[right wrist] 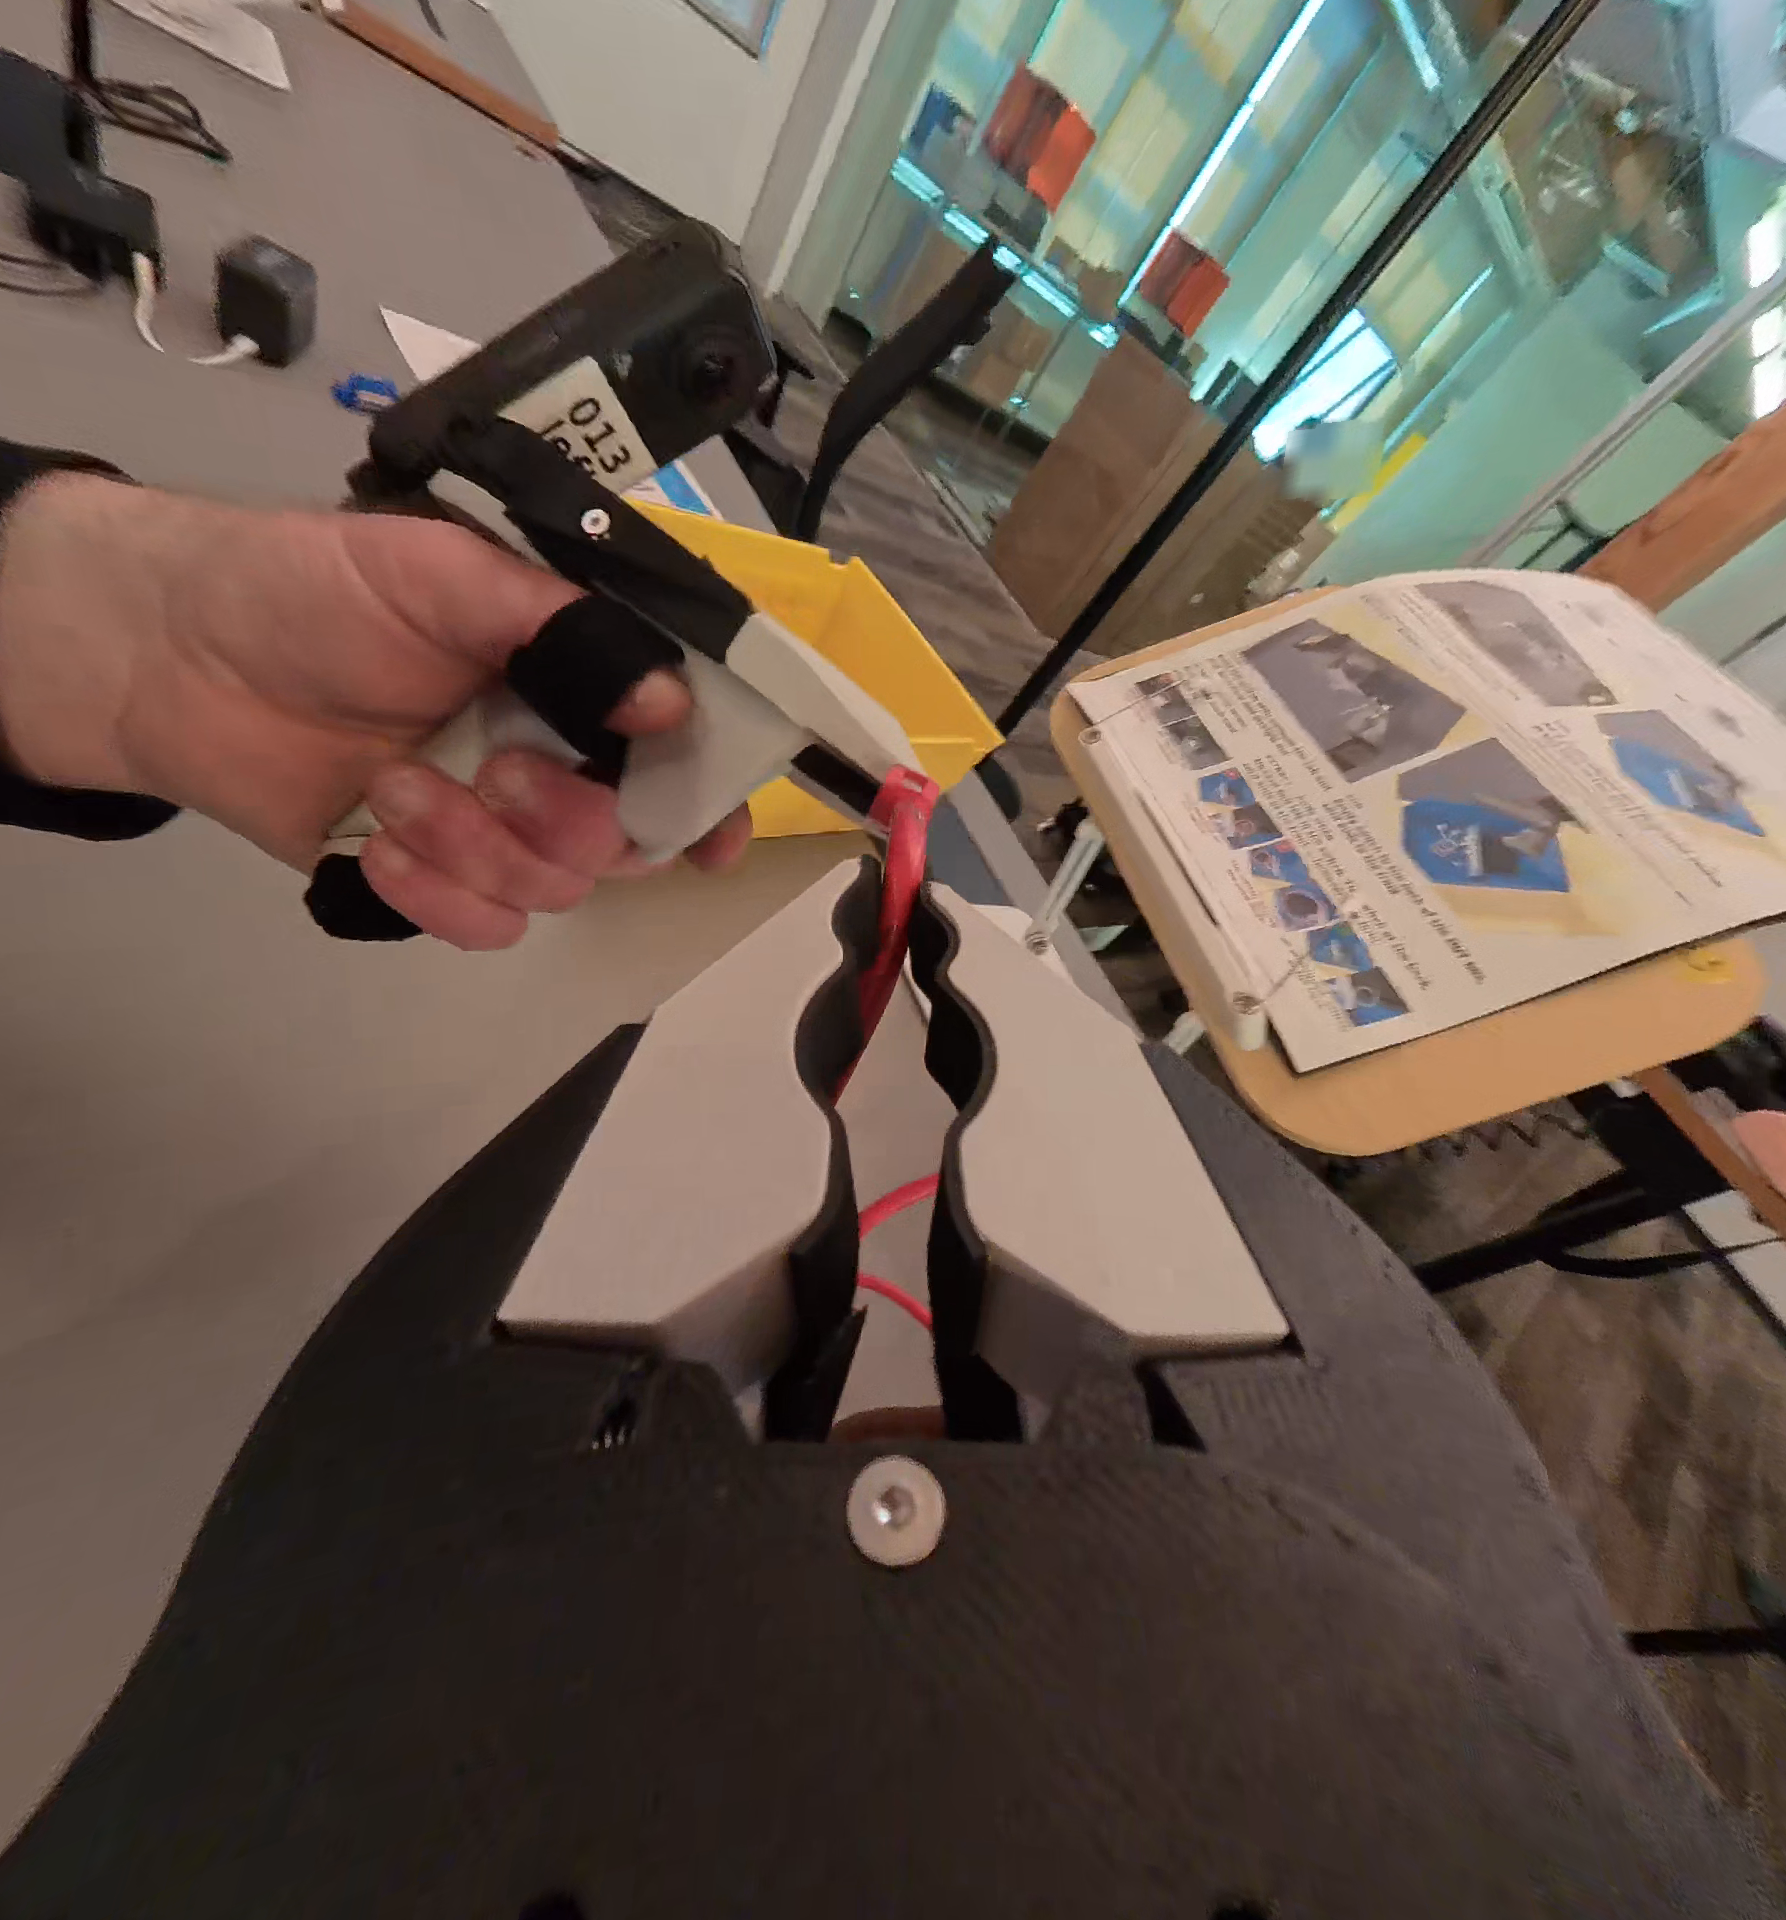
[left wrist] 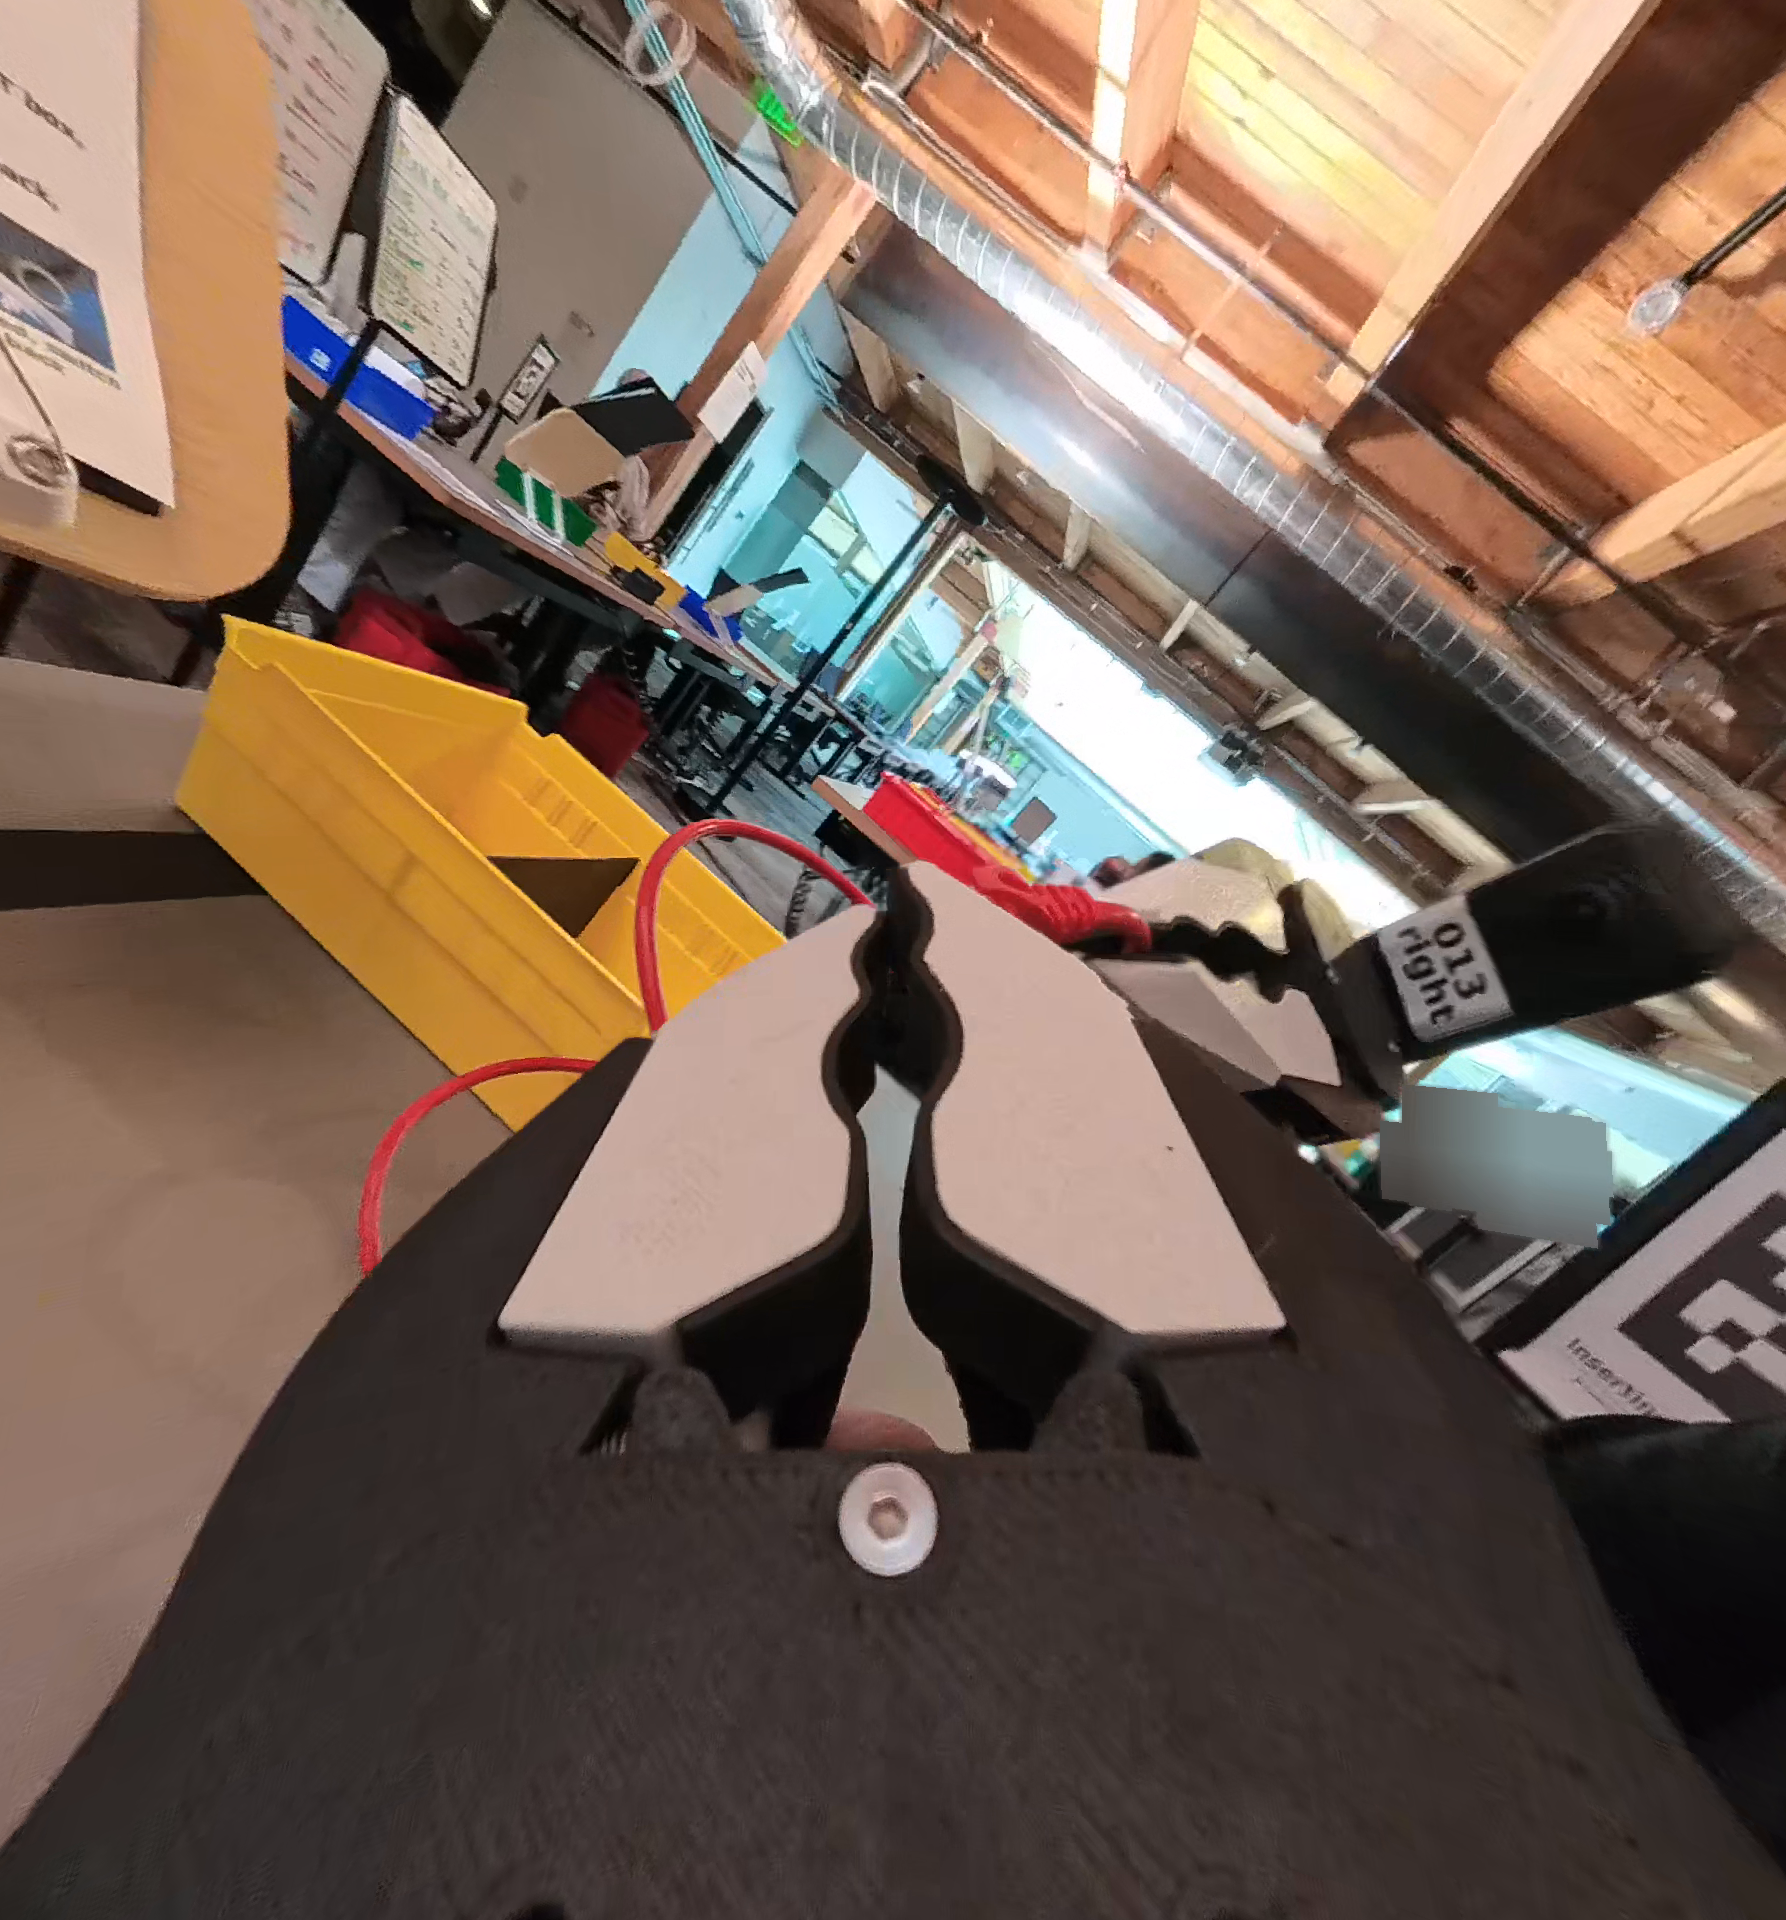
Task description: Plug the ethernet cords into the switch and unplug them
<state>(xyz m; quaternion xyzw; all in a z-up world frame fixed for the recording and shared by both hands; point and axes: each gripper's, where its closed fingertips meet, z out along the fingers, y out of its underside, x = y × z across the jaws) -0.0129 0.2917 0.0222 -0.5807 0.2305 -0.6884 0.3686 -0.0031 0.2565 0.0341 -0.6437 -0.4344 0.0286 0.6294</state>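
Observation:
A red ethernet cord (left wrist: 650, 935) loops over the grey table (left wrist: 89, 1195) and rises to both grippers, which meet in the air. My left gripper (left wrist: 899, 914) is shut, with the cord coming out at its tips. In the right wrist view a hand holds the left gripper (right wrist: 884, 774), and it pinches the cord's red plug end (right wrist: 908, 795). My right gripper (right wrist: 899, 899) is shut on the red cord (right wrist: 889, 956) just below that plug. The right gripper also shows in the left wrist view (left wrist: 1107, 930). I cannot make out a switch for certain.
A yellow bin (left wrist: 401, 810) stands on the table behind the grippers. A tan stand with a printed sheet (right wrist: 1440, 831) is beside the table edge. A black box with cables (right wrist: 89, 218), a small black adapter (right wrist: 265, 296) and a blue cord (right wrist: 364, 393) lie far back. A marker board (left wrist: 1751, 1299) is at right. One gripper's finger ends stand about 5 cm off the other's.

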